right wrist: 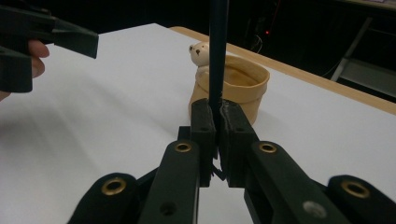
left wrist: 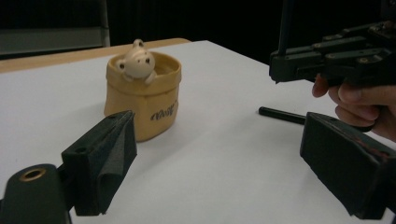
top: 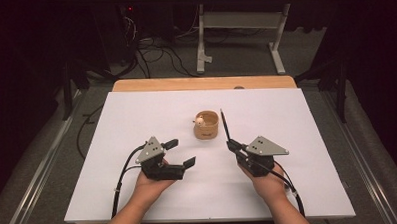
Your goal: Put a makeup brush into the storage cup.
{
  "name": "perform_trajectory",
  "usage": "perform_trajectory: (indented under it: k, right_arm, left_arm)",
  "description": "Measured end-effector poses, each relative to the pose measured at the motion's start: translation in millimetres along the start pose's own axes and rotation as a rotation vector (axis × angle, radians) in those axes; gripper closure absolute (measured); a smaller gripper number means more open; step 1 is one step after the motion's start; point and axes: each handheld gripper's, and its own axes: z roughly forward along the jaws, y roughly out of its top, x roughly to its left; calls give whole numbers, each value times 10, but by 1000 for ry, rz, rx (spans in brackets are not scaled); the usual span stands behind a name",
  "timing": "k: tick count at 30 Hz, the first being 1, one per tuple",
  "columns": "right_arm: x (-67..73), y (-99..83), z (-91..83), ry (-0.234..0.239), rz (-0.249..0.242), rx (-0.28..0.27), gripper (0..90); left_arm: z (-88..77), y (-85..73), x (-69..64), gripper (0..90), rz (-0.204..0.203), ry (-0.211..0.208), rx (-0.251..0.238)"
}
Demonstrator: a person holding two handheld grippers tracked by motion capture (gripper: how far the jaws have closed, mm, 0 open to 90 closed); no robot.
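Observation:
A tan pouch-shaped pot [top: 206, 125] with a small bear figure [top: 200, 121] on its rim stands at the middle of the white table. My right gripper [top: 231, 145] sits just right of the pot, shut on a thin black pen [top: 224, 123] that rises from its jaws. In the right gripper view the pen [right wrist: 218, 51] stands straight up between the pressed pads, in front of the pot [right wrist: 243, 88]. My left gripper [top: 183, 152] is to the pot's left, open with nothing between its jaws. Its own view looks past the wide jaws at the pot [left wrist: 142, 100].
The white sheet [top: 289, 179] covers the table, with a wooden strip [top: 200, 83] along its far edge. A white frame [top: 241, 20] and cables lie on the dark floor beyond. The right gripper [left wrist: 327, 58] and its hand show at the right of the left gripper view.

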Motion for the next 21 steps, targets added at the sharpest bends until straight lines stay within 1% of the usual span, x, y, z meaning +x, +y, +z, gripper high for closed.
perform_trajectory:
  k: [1, 2, 5, 6, 9, 12, 13, 15, 18, 21]
  right_arm:
    - [-5, -4, -5, 4, 6, -12, 875]
    - [-7, -8, -17, -1, 13, -6, 875]
    - [4, -31, -9, 0, 12, 1, 875]
    - [6, -37, -3, 0, 0, 6, 875]
    - [23, -56, 19, 3, -5, 13, 875]
    - [43, -74, 47, 11, -1, 20, 875]
    - [44, -81, 59, 14, -12, 22, 875]
    - [61, -95, 78, 15, -14, 31, 875]
    - [85, -114, 97, 16, -11, 44, 875]
    - [108, -122, 117, 25, -23, 46, 875]
  left_arm:
    - [4, 31, -4, 108, 0, -3, -5]
    - [12, 60, -8, 104, 1, -2, -8]
    - [43, 131, -22, 93, 17, 5, -11]
    - [53, 150, -22, 91, 19, 4, -13]
    - [91, 180, -20, 87, 20, 3, -18]
    - [137, 166, -18, 84, 9, 1, -20]
    - [153, 156, -21, 79, 1, -2, -21]
    - [177, 133, -36, 74, -8, -12, -24]
    - [195, 107, -74, 72, 11, -23, -11]
    - [189, 93, -86, 70, 13, -31, -2]
